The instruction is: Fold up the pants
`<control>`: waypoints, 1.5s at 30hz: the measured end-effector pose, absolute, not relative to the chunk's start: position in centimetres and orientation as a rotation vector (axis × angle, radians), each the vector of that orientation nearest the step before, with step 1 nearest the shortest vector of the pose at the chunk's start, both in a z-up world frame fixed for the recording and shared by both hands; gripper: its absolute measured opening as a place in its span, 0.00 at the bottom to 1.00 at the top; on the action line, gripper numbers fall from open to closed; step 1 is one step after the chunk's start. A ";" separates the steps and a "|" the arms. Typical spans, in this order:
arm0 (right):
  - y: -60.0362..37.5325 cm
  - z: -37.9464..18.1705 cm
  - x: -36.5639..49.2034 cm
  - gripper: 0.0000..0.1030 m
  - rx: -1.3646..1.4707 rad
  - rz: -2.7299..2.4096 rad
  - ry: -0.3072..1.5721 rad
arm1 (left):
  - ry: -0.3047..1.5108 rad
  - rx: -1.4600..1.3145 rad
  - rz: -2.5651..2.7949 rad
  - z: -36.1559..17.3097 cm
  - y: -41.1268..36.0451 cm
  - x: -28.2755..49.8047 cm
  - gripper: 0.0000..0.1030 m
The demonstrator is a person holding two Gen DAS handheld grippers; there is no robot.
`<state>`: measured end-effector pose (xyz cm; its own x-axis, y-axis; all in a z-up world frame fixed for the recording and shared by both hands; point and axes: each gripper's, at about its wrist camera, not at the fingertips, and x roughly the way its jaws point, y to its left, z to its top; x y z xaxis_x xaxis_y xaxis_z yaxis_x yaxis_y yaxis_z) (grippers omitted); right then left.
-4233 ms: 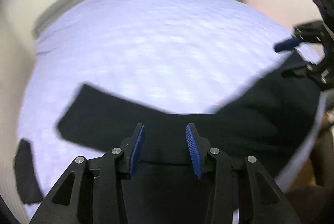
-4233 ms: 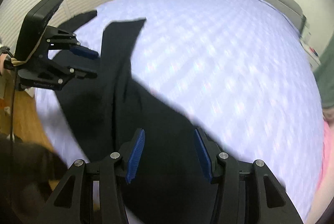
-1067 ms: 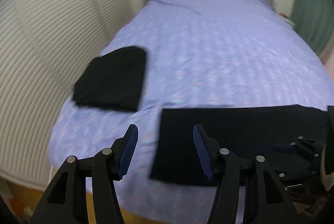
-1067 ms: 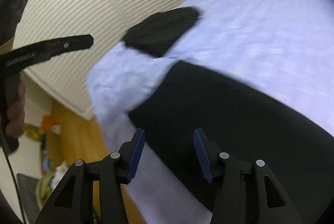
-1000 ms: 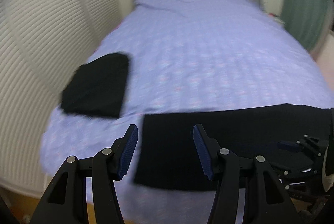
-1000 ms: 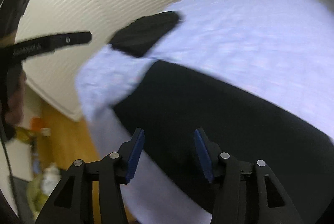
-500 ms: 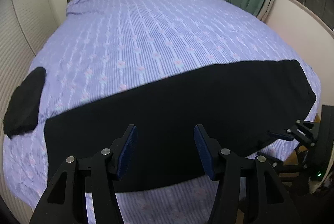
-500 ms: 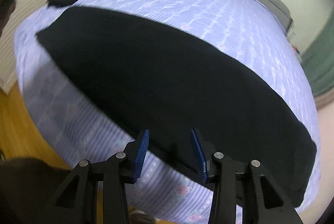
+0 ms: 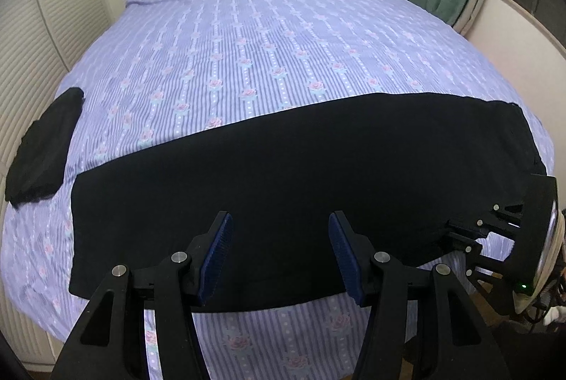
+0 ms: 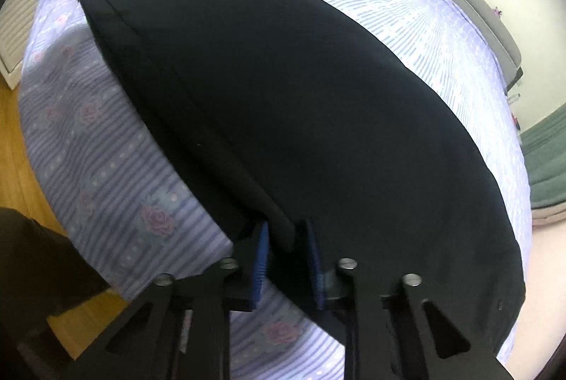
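1. The wide bed with a lilac, rose-striped cover serves as a flat work surface
2. The long black fabric pants lie across its near end as a flat band, apparently folded leg on leg, so a crosswise fold likely comes next
3. A small folded black garment sits apart at the left edge, clear of the work
4. The right gripper pinches the pants' near edge, apparently to lift it
5. The left gripper hovers spread wide over the band, holding nothing
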<state>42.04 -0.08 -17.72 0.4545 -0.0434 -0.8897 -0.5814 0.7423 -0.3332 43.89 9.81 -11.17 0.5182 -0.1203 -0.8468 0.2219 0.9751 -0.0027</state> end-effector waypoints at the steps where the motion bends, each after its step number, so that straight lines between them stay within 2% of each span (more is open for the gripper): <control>1: 0.1 -17.4 42.0 0.08 -0.679 0.368 1.056 | 1.004 0.106 -0.200 -11.2 10.0 43.8 0.54; 3: 0.3 -17.0 41.7 0.05 -0.676 0.379 1.049 | 1.002 0.103 -0.195 -11.1 10.2 43.6 0.54; 9: 0.4 -16.4 39.6 0.04 -0.677 0.410 1.064 | 1.010 0.115 -0.179 -11.7 11.5 42.9 0.54; 16: 1.4 -17.9 43.2 0.05 -0.705 0.399 1.105 | 1.037 0.092 -0.112 -13.4 13.8 42.9 0.54; 17: 1.5 -17.5 44.1 0.07 -0.703 0.390 1.098 | 1.040 0.079 -0.094 -13.5 14.4 42.9 0.54; 19: 2.1 -15.8 44.6 0.25 -0.702 0.360 1.064 | 1.041 0.053 -0.052 -13.7 15.7 42.8 0.54; 20: 2.4 -15.0 44.7 0.38 -0.699 0.361 1.044 | 1.039 0.037 -0.027 -13.8 16.5 42.8 0.54; 24: 5.7 -11.3 46.4 0.50 -0.716 0.462 0.936 | 1.031 -0.003 0.101 -13.9 19.9 42.5 0.54; 27: 9.3 -10.1 50.6 0.51 -0.669 0.627 0.931 | 1.053 -0.015 0.259 -14.2 23.2 42.5 0.54; 31: 14.8 -10.0 56.5 0.51 -0.633 0.799 0.918 | 1.054 -0.207 0.424 -14.4 28.7 41.6 0.54; 36: 26.9 -10.8 64.0 0.51 -0.672 1.078 0.916 | 1.049 -0.378 0.552 -16.2 33.7 40.5 0.54; 41: 36.3 -12.8 66.6 0.51 -0.772 1.322 0.994 | 1.076 -0.515 0.567 -18.9 36.3 39.8 0.54; 45: 40.8 -15.1 66.6 0.51 -0.860 1.451 1.072 | 1.023 -0.614 0.524 -19.7 36.5 39.3 0.54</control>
